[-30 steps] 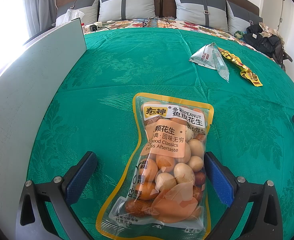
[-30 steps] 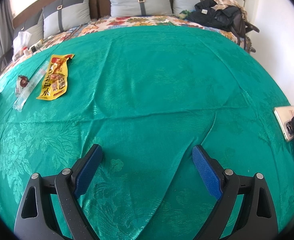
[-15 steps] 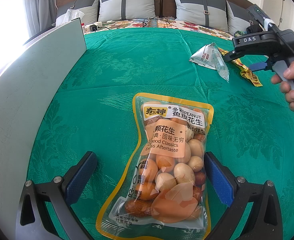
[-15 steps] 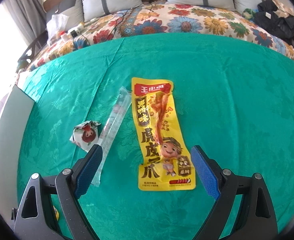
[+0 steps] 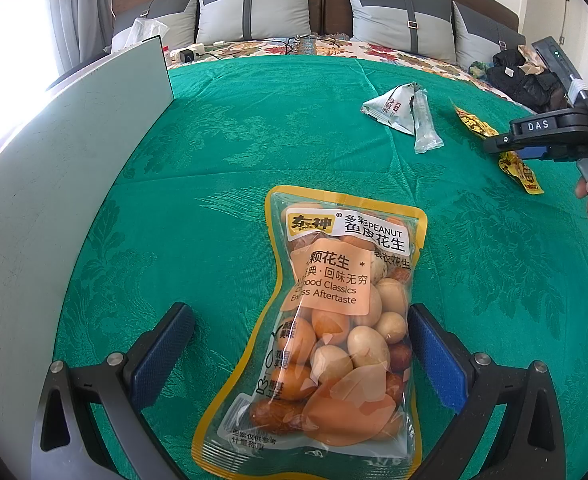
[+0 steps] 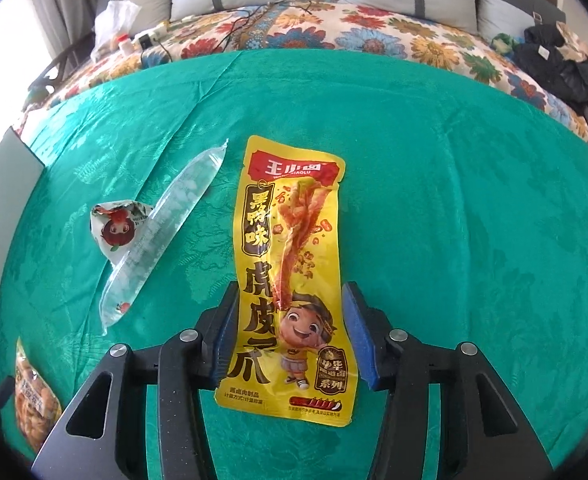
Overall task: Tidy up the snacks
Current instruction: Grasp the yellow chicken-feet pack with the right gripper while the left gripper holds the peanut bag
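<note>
A clear peanut bag with a yellow border (image 5: pixel 330 320) lies on the green bedspread between the wide-open jaws of my left gripper (image 5: pixel 298 348); its left pad stands apart from the bag. In the right wrist view a yellow chicken-feet packet (image 6: pixel 290 280) lies flat between the jaws of my right gripper (image 6: pixel 290 332), which have narrowed to the packet's edges. A clear tube packet (image 6: pixel 162 232) and a small white triangular snack (image 6: pixel 116 228) lie to its left. The peanut bag also shows at the lower left of the right wrist view (image 6: pixel 34 400).
A pale flat board (image 5: pixel 54 152) stands along the left of the bed. Grey pillows (image 5: pixel 254 8) and a floral sheet (image 6: pixel 334 32) are at the head. Black clothes (image 6: pixel 562 68) lie far right. My right gripper's body and hand (image 5: pixel 554 136) show in the left wrist view.
My right gripper moved from bare bedspread to over the yellow packet, came down and narrowed its jaws around it. The left gripper and peanut bag have not moved.
</note>
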